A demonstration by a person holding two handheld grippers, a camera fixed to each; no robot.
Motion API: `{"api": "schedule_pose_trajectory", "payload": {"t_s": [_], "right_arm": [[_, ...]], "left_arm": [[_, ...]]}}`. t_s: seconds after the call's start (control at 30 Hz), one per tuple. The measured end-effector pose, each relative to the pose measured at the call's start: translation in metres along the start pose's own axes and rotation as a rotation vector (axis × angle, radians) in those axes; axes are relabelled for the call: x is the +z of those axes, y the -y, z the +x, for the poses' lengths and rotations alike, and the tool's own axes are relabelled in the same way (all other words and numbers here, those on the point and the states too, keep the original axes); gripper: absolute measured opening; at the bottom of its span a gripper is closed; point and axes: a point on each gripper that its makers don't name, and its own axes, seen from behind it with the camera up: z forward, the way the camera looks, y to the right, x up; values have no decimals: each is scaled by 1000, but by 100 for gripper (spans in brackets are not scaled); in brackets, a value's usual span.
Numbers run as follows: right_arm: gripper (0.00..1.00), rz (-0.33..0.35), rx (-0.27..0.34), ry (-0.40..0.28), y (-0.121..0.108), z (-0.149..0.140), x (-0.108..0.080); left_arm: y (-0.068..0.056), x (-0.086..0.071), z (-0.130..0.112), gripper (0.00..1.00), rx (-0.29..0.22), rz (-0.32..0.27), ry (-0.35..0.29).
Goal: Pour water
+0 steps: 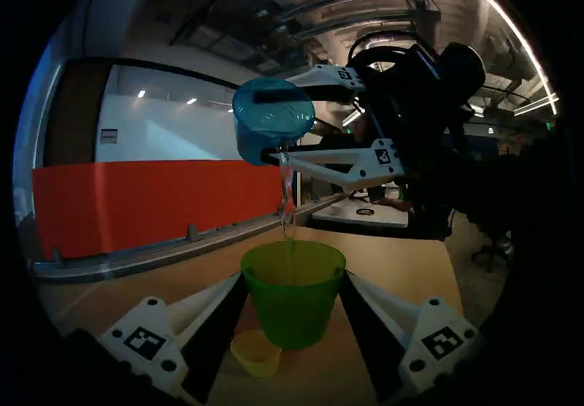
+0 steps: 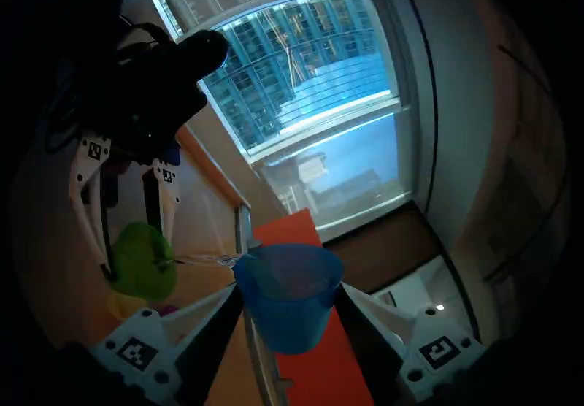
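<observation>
**Mid-pour: centre the stream**

Right gripper (image 1: 286, 120) is clamped on blue cup (image 1: 271, 117), tipped above green cup (image 1: 293, 289). Left gripper (image 1: 293, 278) fingers grip green on both sides. Thin water (image 1: 283, 194) stream enters near green's far rim. I'd hold green level, tilt blue slowly and nudge it toward centre. Yellow cup (image 1: 255, 353) sits on table (image 1: 401, 263) just below green.

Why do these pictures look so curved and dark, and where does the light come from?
Left gripper view: the fisheye lens bows the ceiling light strip and orange wall band; the room is dim, yet the blue cup glows. Right gripper view: the bright window backlights the scene, leaving the foreground shadowy.
</observation>
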Motion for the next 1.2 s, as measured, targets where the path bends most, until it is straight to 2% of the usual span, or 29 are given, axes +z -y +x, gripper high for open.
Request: {"api": "schedule_pose_trajectory", "payload": {"t_s": [1.2], "right_arm": [[87,-23,-143,2,-10,-8,7]], "left_arm": [[1,6,2,85,7,-9,4]]}}
